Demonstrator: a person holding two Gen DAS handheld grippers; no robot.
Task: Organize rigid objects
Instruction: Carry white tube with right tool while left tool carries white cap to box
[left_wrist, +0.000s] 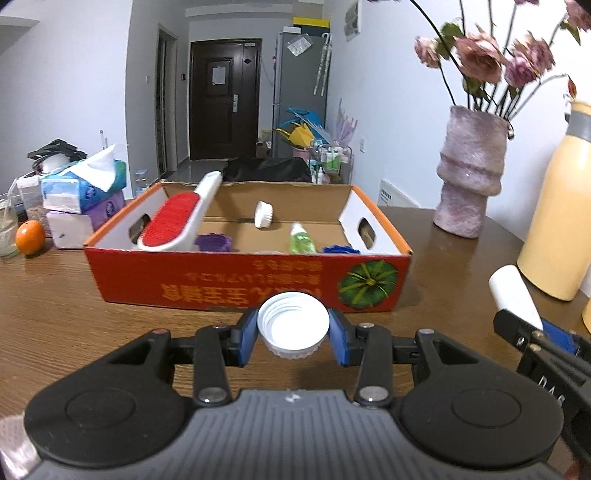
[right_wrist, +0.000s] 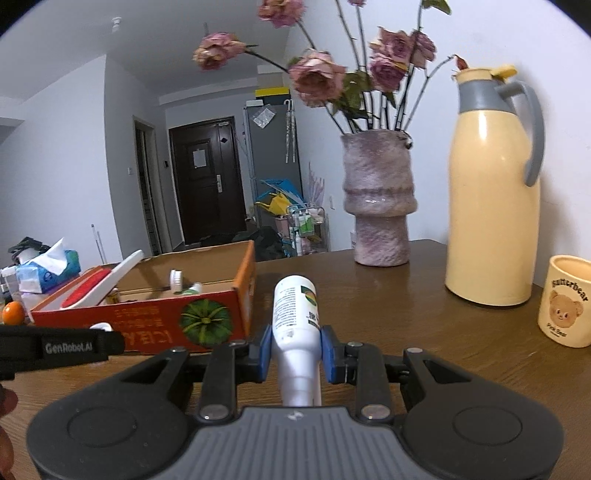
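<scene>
a brown wooden table (left_wrist: 55, 295) fills the foreground, with a dark door (left_wrist: 223, 99) at the far end of a pale room. far left of the left gripper (left_wrist: 293, 332) sit an orange (left_wrist: 30, 237) and a stack of tissue packs (left_wrist: 83, 199). straight ahead of it stands an orange cardboard box (left_wrist: 243, 280), open at the top, its near wall just beyond the fingertips. inside the box, from the left: a red and white brush (left_wrist: 177, 218) leaning on the left wall, a purple cap (left_wrist: 213, 242), a small white cap (left_wrist: 263, 214) further back, a green bottle (left_wrist: 301, 240) and a blue cap (left_wrist: 340, 250) by the right wall. the left gripper is clenched on a white lid (left_wrist: 293, 325), its open side facing the camera, held between the blue pads (left_wrist: 245, 339) above the table and short of the box. right of the box stand a mauve vase (left_wrist: 469, 173) with dried roses and a cream thermos jug (right_wrist: 493, 192). the right gripper (right_wrist: 296, 350) is clamped on a white bottle (right_wrist: 295, 314), base pointing away and neck toward the camera; the box lies ahead and to its left, the vase ahead and slightly right, the jug further right, and a cream bear mug (right_wrist: 565, 301) at the far right.
</scene>
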